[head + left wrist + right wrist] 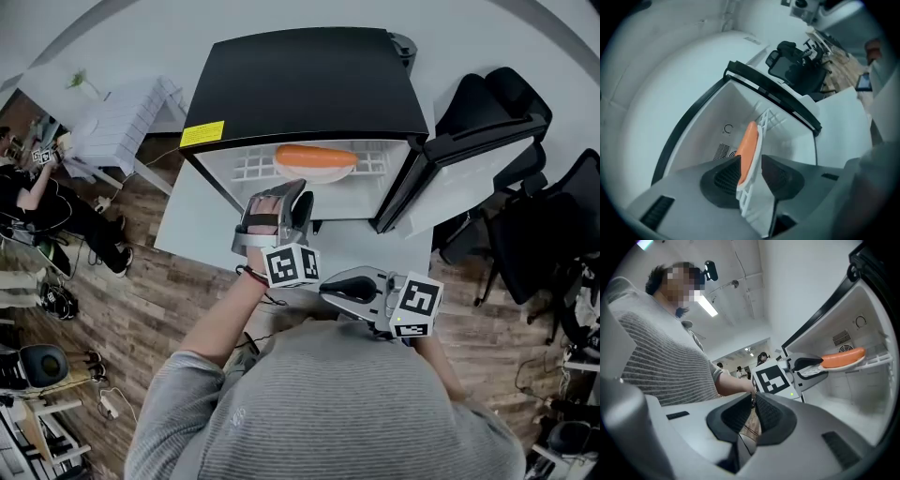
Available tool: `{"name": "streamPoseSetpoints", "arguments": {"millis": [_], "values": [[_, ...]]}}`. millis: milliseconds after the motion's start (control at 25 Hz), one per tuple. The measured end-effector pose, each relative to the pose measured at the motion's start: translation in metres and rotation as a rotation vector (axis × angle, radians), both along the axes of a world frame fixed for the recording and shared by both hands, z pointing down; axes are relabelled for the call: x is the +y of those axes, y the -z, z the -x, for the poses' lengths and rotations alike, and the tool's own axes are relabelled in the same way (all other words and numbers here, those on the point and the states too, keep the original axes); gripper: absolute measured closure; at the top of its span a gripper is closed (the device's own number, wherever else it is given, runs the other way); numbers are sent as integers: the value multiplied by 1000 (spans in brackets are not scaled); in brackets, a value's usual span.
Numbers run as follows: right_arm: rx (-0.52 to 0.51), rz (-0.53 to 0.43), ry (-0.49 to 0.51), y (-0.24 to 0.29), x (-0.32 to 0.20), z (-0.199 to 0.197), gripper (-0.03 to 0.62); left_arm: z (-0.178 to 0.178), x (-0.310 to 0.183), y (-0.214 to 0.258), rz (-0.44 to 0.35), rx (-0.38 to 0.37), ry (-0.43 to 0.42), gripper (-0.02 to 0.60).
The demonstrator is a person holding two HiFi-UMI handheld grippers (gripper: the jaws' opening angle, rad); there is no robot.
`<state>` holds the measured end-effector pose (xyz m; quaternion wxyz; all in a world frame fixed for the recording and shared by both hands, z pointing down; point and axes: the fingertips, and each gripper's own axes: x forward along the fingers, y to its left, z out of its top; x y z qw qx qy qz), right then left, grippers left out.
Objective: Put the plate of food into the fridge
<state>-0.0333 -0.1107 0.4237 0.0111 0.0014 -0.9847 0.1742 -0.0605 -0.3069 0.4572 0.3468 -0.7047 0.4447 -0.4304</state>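
A small black fridge (pixel 300 84) stands with its door (pixel 469 178) swung open to the right. A white plate (pixel 314 174) carrying a long orange food (pixel 315 157) lies on the wire shelf (pixel 771 119) inside. My left gripper (pixel 298 195) is at the fridge mouth, turned on its side. The plate's near rim (pixel 758 154) and the end of the food (pixel 749 140) lie between its jaws, and a thin gap shows at one pad. My right gripper (pixel 333 286) hangs back near my chest, shut and empty. The right gripper view shows the plate (pixel 872 363) on the shelf.
The fridge sits on a low white stand (pixel 187 225) over a wooden floor. Black office chairs (pixel 525 216) crowd the right side beyond the open door. A person (pixel 37 206) sits at the far left by a white table (pixel 112 122).
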Motion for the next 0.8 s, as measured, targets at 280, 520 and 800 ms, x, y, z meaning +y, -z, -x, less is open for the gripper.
{"name": "streamPoseSetpoints", "arguments": {"millis": [280,520,800], "values": [[0,0,-21,1,-1,-5,577,-12,-11,-3,-41,-144,-17,485],[-2,4,-40,-1,-4,-8,577,-14,-12,-9,-4,-194,-12,485],[-6,5,-56,0,-7,-11,577,-14,-23,-19,37,-228,4,546]]}}
